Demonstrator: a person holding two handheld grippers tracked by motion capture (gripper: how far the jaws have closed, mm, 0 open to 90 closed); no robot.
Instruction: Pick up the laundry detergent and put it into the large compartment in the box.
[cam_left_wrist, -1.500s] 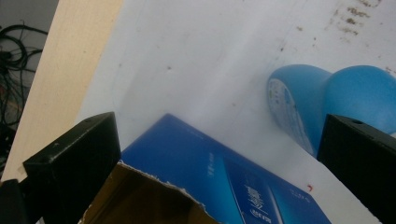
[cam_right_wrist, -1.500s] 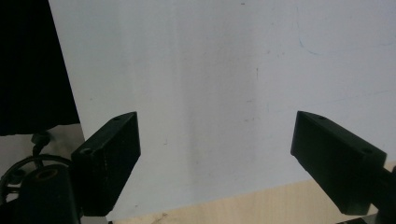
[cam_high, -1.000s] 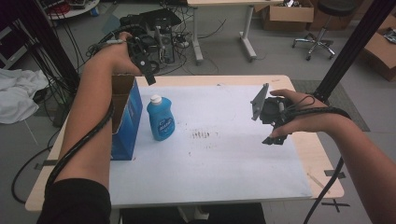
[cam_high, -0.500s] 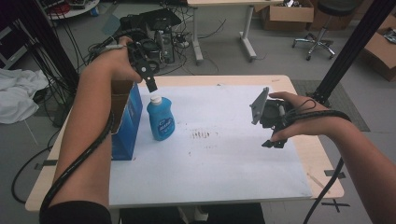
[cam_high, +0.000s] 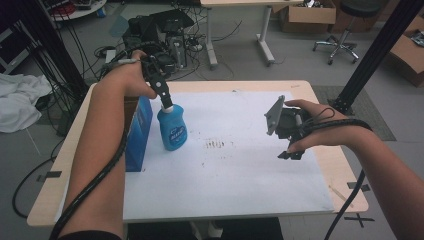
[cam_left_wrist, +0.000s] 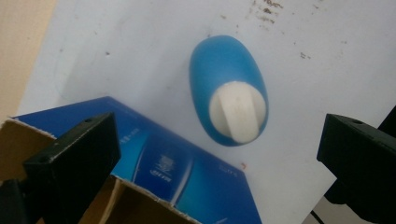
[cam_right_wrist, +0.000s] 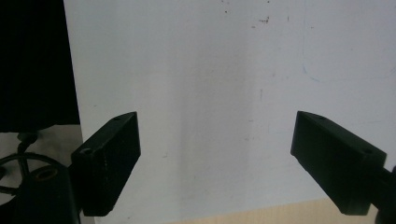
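Blue plastic bottle with a white cap (cam_high: 171, 127) stands upright on the white sheet (cam_high: 235, 175) covering the worktop (cam_high: 327, 107). Blue cardboard box, top flaps open (cam_high: 138, 132), sits just beside it on its left: only a narrow gap between the two, that side blocked. Bottle's right, front and back sides open.

Left hand-held gripper (cam_high: 164, 95) directly above the cap, jaws spread wide; one jaw hangs over the box's open top (cam_left_wrist: 56, 140), the other over bare sheet.

Right hand-held gripper (cam_high: 286, 132) well apart, over the sheet's right half, jaws wide. Broad bare stretch between it and the bottle; faint dark smudges (cam_high: 216, 144) lie flat, no hindrance.
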